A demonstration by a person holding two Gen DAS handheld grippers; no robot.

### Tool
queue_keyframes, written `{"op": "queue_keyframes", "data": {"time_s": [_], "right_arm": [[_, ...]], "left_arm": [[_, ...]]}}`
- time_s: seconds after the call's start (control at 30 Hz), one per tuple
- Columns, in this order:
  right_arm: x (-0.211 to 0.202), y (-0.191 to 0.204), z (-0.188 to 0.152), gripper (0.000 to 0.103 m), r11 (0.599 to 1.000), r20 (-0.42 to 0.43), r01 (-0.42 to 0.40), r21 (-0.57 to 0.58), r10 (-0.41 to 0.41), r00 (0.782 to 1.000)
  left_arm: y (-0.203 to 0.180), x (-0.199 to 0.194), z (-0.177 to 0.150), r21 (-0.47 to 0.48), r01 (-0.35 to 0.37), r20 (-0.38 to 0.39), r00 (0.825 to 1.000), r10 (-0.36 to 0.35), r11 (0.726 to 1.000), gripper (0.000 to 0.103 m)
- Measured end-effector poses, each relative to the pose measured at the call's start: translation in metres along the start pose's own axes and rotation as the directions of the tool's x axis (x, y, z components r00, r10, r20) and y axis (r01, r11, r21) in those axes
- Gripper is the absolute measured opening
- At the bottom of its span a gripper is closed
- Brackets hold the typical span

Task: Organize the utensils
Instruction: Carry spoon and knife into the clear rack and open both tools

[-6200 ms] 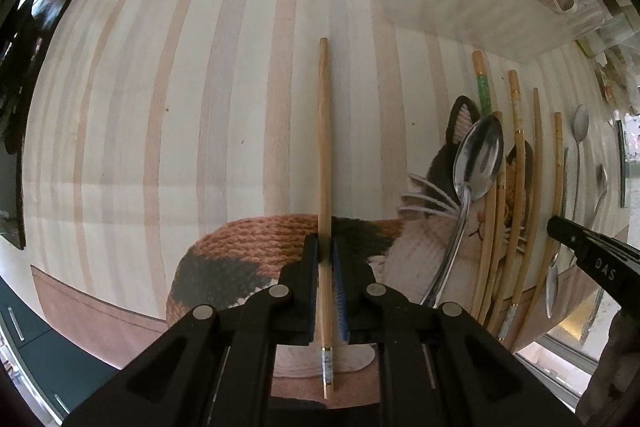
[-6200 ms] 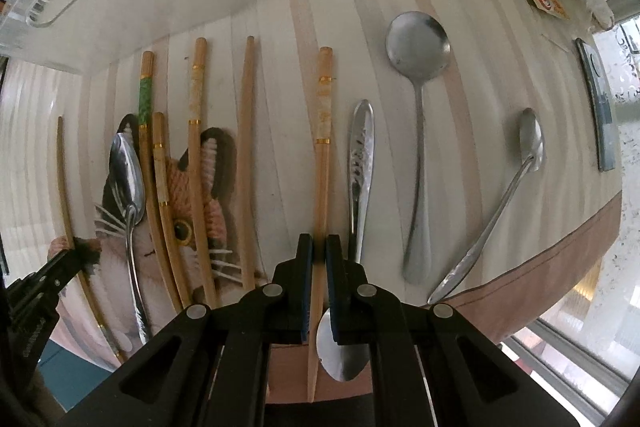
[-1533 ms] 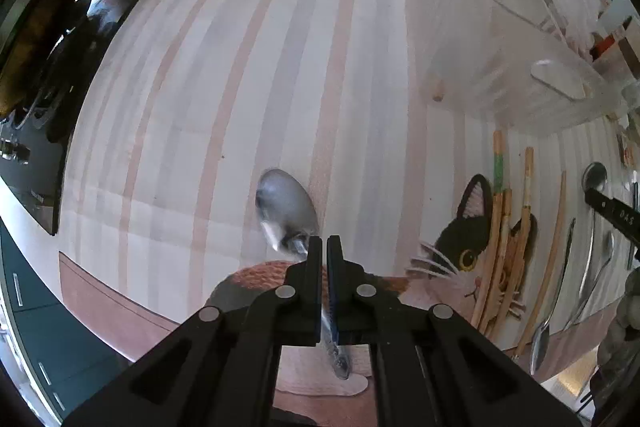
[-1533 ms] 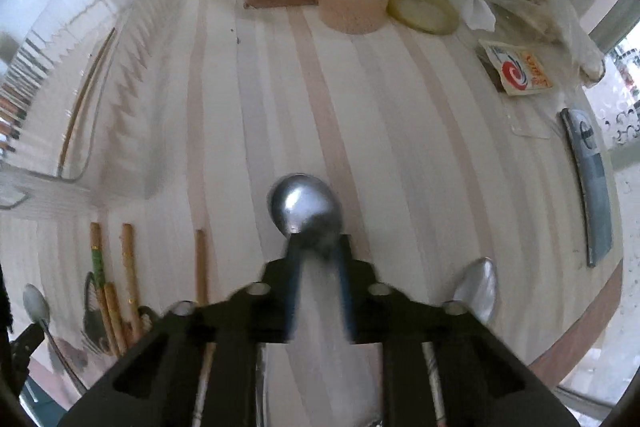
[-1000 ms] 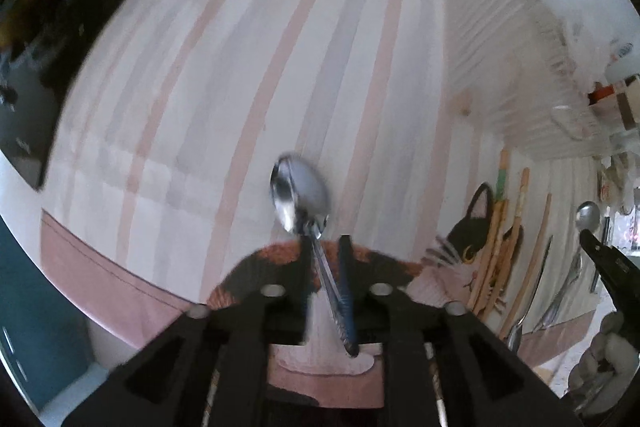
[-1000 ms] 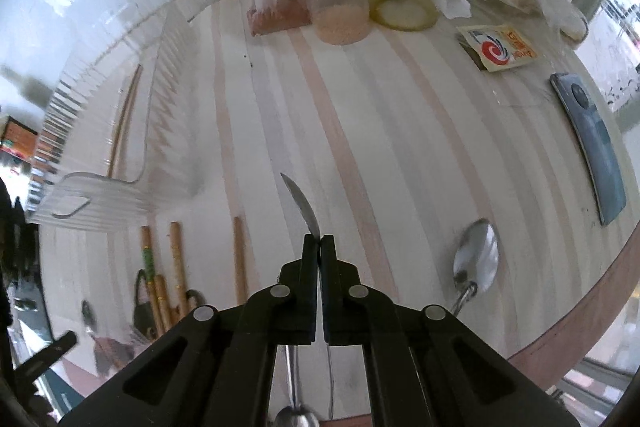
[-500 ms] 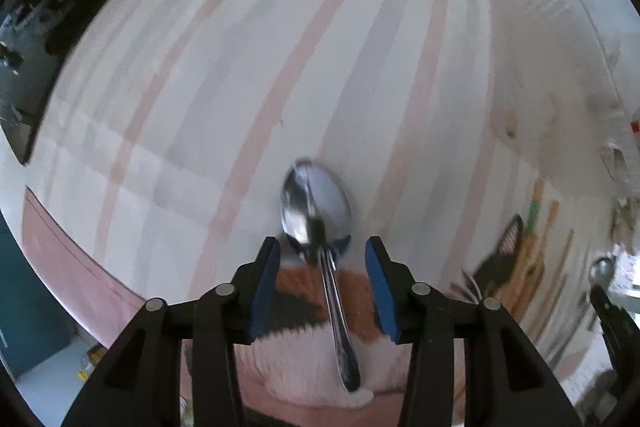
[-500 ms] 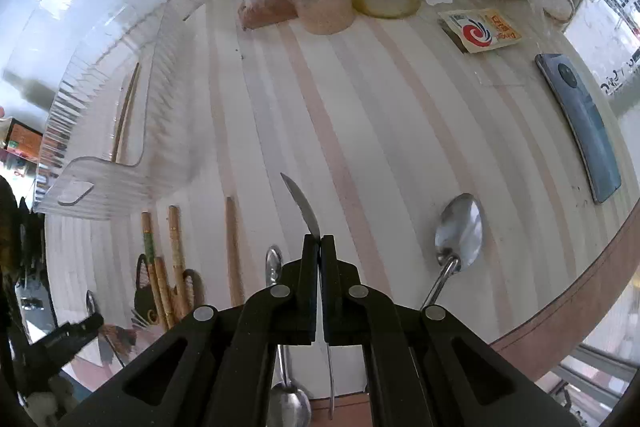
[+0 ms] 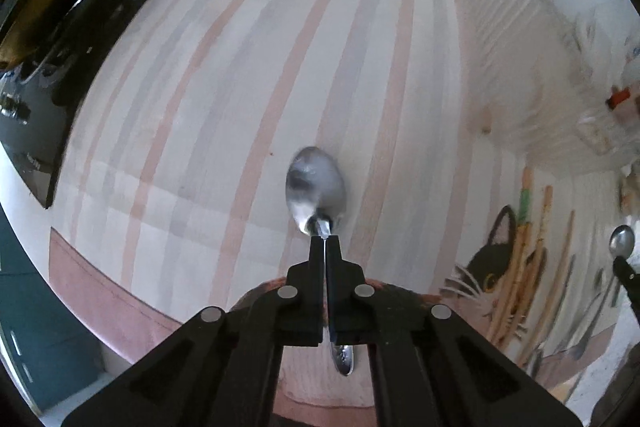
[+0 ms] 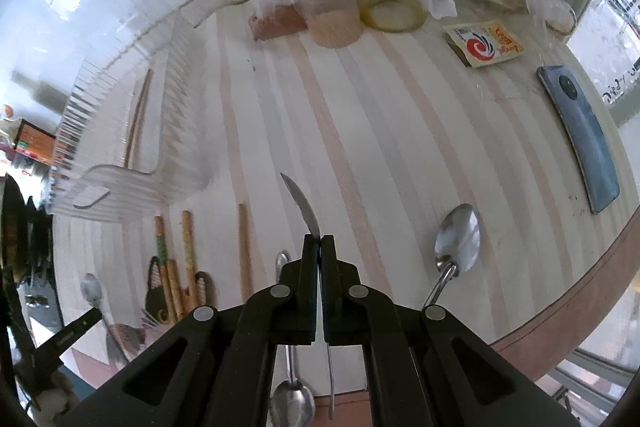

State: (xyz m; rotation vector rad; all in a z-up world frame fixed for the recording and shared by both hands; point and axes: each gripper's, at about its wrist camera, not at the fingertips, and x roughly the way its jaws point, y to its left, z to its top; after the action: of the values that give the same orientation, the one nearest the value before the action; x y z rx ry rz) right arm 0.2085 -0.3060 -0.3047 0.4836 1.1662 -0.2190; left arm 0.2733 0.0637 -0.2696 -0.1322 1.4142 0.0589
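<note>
While both tools (image 9: 324, 243) (image 10: 319, 241) pinch spoons (image 9: 316, 183) (image 10: 300, 203), labels too blurred to read

Our left black two-finger hand-held gripper (image 9: 323, 247) points straight down at the table, its jaws pressed together on the handle of a shiny steel spoon (image 9: 315, 185) whose bowl juts past the fingertips. Our right black hand-held gripper (image 10: 319, 245) tilts steeply downward, jaws clamped on a thin steel spoon seen edge-on (image 10: 301, 203), its blade-like bowl rising beyond the tips.
</note>
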Motion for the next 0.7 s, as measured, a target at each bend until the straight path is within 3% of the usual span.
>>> {"op": "queue_keyframes", "data": {"time_s": [0.17, 0.3, 0.33, 0.37, 0.43, 0.57, 0.7], "right_arm": [[-0.013, 0.005, 0.002, 0.001, 0.999, 0.022, -0.045, 0.003, 0.045, 0.999], [-0.014, 0.009, 0.002, 0.001, 0.998, 0.019, -0.059, 0.007, 0.059, 0.998], [-0.014, 0.009, 0.002, 0.001, 0.998, 0.018, -0.057, 0.008, 0.057, 0.998], [-0.012, 0.009, 0.001, 0.001, 0.999, 0.014, -0.053, 0.009, 0.053, 0.998], [-0.008, 0.007, 0.0, 0.001, 0.999, 0.004, -0.047, 0.012, 0.046, 0.999], [0.0, 0.003, -0.002, 0.001, 1.0, -0.01, -0.02, 0.011, 0.02, 1.0], [0.008, 0.001, -0.004, 0.001, 1.0, -0.027, -0.001, 0.009, 0.001, 1.0]], "left_arm": [[0.003, -0.022, 0.007, -0.01, 0.031, 0.036, 0.999, -0.031, 0.999, 0.0], [0.014, -0.009, 0.007, -0.102, 0.123, -0.023, 0.992, -0.125, 0.987, 0.006], [0.012, -0.002, 0.005, -0.128, 0.136, -0.051, 0.988, -0.143, 0.982, 0.013], [0.014, 0.008, 0.004, -0.148, 0.142, -0.076, 0.985, -0.154, 0.979, 0.028], [0.011, 0.019, -0.002, -0.164, 0.138, -0.093, 0.984, -0.155, 0.977, 0.035], [-0.005, 0.024, 0.002, -0.112, 0.086, -0.045, 0.995, -0.091, 0.99, 0.046], [-0.025, 0.027, 0.013, -0.058, -0.024, 0.006, 1.0, 0.025, 0.998, 0.045]]}}
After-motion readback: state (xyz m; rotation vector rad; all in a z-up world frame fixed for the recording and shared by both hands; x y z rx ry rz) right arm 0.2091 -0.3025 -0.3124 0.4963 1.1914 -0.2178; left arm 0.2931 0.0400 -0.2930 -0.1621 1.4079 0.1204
